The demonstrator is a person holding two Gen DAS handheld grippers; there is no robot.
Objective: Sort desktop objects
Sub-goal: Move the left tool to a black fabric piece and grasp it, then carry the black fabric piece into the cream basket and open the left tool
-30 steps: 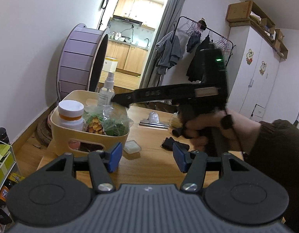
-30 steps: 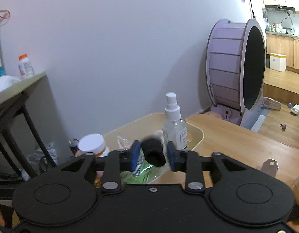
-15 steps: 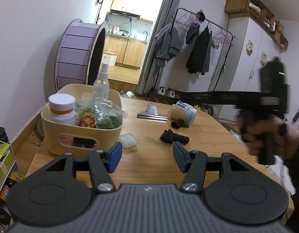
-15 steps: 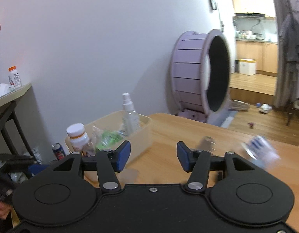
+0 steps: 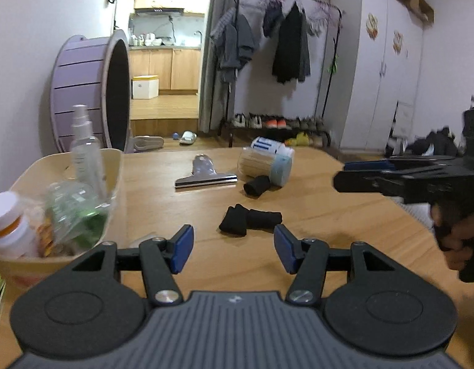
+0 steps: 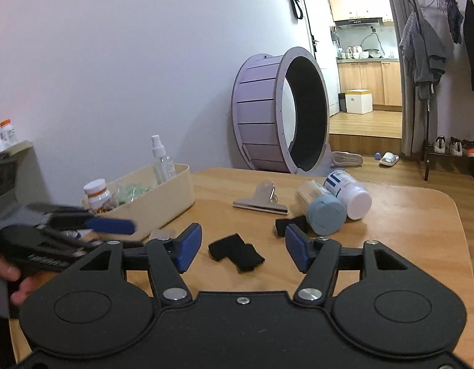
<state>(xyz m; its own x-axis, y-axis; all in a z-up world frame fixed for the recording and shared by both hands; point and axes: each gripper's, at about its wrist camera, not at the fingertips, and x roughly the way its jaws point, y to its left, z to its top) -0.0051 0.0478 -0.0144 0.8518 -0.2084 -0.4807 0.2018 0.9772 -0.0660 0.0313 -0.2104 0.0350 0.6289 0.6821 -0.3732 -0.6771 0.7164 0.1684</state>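
A cream basket (image 5: 115, 166) (image 6: 163, 203) at the table's left holds a spray bottle (image 5: 84, 147) (image 6: 161, 160), a white orange-banded bottle (image 5: 9, 224) (image 6: 97, 192) and a clear bag of greens (image 5: 73, 209). Black rolled pieces (image 5: 250, 220) (image 6: 237, 253) lie mid-table, another one (image 5: 256, 186) (image 6: 290, 224) by a toothpick jar (image 5: 266, 164) (image 6: 321, 209). A metal clip (image 5: 206, 178) (image 6: 261, 201) and a white bottle (image 6: 349, 192) lie beyond. My left gripper (image 5: 233, 250) (image 6: 110, 226) is open and empty. My right gripper (image 6: 243, 250) (image 5: 353, 173) is open and empty.
The wooden table (image 5: 329, 215) ends near the right gripper. A purple wheel (image 6: 280, 117) stands on the floor behind the table. A clothes rack (image 5: 286, 46) and shoes stand beyond. A small clear lid (image 5: 144, 240) lies beside the basket.
My right gripper let go of a black piece over the basket, opened, and drew back to the right. My left gripper swung right, away from the basket.
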